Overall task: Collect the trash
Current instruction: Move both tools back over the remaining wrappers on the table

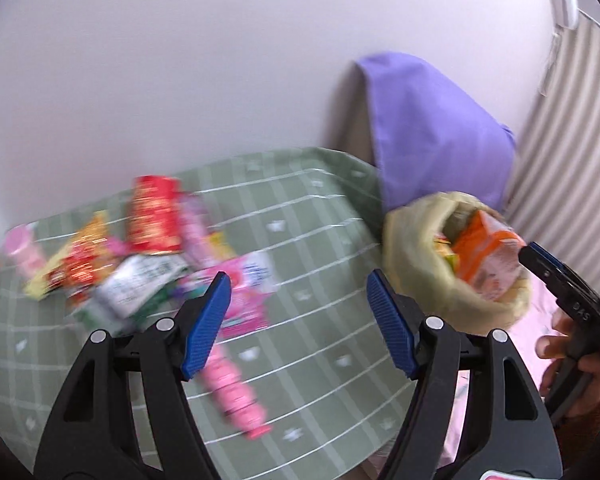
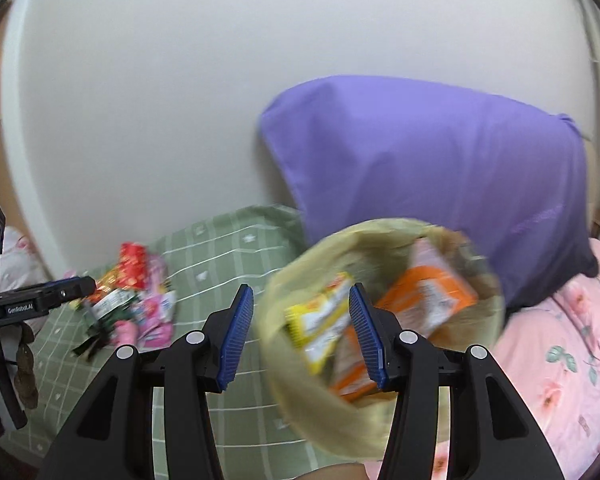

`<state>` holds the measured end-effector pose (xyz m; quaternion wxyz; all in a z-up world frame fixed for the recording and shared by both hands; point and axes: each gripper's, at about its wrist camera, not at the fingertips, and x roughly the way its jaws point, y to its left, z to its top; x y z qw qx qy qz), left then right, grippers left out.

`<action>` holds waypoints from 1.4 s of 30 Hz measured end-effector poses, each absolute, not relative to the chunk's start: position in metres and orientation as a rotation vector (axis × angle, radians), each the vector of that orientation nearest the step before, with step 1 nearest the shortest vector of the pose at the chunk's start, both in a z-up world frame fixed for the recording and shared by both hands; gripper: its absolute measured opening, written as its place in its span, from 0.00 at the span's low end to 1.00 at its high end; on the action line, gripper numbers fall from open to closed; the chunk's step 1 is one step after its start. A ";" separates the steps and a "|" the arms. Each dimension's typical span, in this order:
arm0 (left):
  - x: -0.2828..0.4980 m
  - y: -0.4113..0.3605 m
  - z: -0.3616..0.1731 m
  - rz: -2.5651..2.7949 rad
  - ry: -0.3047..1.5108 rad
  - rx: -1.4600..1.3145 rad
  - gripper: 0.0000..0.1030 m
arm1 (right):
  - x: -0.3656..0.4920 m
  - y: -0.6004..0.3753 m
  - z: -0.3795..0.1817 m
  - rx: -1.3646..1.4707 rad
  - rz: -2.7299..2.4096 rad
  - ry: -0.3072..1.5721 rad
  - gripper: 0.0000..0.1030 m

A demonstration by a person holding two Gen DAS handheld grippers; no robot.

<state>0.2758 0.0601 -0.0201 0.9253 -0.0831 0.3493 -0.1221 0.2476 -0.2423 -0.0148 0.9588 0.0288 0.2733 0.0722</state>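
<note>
Fingers of the left gripper [image 1: 299, 316] stand wide, empty, above the wrapper pile [image 1: 140, 256]. Right gripper [image 2: 301, 334] fingers wide, empty, over the trash bag [image 2: 380, 320], right of that pile.

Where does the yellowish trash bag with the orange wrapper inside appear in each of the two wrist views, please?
Left wrist view: the trash bag sits right of centre, beyond the left gripper.
Right wrist view: it fills the lower centre, beyond the right gripper.
Shared landmark: the purple pillow, behind the bag in both.
</note>
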 end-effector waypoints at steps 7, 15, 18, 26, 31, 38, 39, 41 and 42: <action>0.236 0.106 -0.034 -0.065 0.708 -0.135 0.65 | 0.255 -0.202 -0.037 0.047 0.296 0.627 0.46; 0.211 0.172 -0.054 0.113 0.697 -0.265 0.65 | 0.266 -0.157 -0.052 0.034 0.475 0.655 0.46; 0.214 0.191 -0.061 0.129 0.690 -0.296 0.65 | 0.268 -0.146 -0.055 0.008 0.485 0.659 0.47; 0.271 0.226 -0.079 0.071 0.718 -0.267 0.65 | 0.283 -0.136 -0.065 -0.050 0.473 0.709 0.47; 0.333 0.245 -0.092 0.028 0.791 -0.202 0.65 | 0.287 -0.130 -0.073 -0.071 0.466 0.721 0.47; 0.401 0.232 -0.117 -0.057 0.901 -0.009 0.65 | 0.298 -0.128 -0.085 -0.061 0.416 0.780 0.47; 0.407 0.229 -0.121 -0.052 0.912 0.022 0.65 | 0.300 -0.127 -0.087 -0.066 0.409 0.789 0.47; 0.415 0.226 -0.129 -0.045 0.935 0.058 0.65 | 0.305 -0.123 -0.091 -0.084 0.398 0.807 0.47; 0.417 0.226 -0.133 -0.047 0.957 0.044 0.65 | 0.307 -0.121 -0.093 -0.090 0.392 0.815 0.47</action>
